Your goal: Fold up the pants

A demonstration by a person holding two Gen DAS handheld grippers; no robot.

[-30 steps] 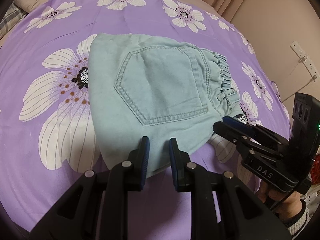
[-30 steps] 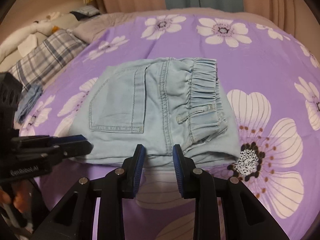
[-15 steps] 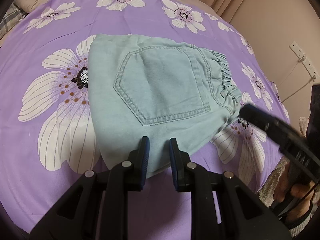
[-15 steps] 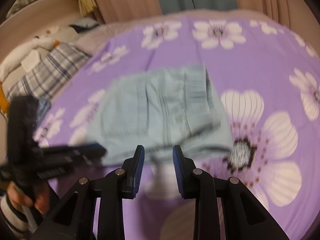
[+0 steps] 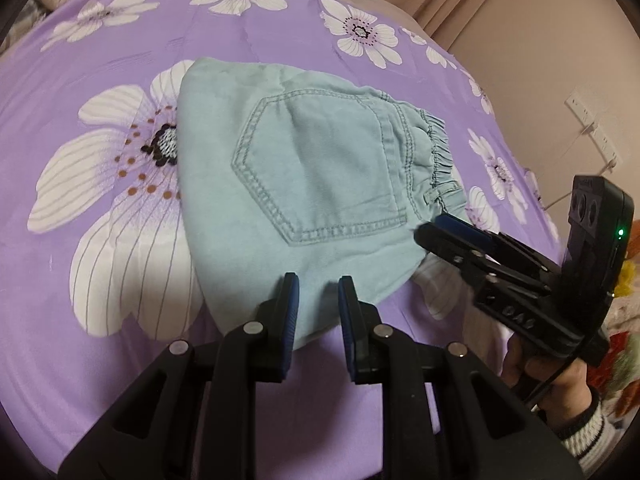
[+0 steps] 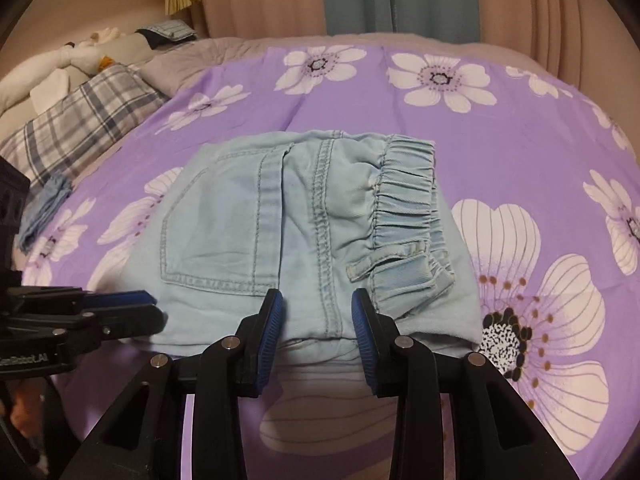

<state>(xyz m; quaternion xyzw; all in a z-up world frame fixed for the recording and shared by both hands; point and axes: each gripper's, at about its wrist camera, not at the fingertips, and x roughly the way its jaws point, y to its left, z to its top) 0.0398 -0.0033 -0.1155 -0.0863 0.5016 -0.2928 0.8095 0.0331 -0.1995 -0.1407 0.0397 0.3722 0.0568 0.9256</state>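
Right wrist view: folded pants (image 6: 304, 236) dead ahead, waistband rightward; right hand-held gripper (image 6: 316, 320) agape over near edge, left hand-held gripper (image 5: 316, 304) likewise released.

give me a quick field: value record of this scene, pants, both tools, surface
pants: light blue denim pants folded into a compact stack, back pocket up, elastic waistband to the right in the right wrist view
left tool: left tool open, over the near edge of the pants, gripping nothing
right tool: right tool open, over the near edge by the seam, gripping nothing
surface: purple bedspread with white flowers
nearby: plaid pillow at far left
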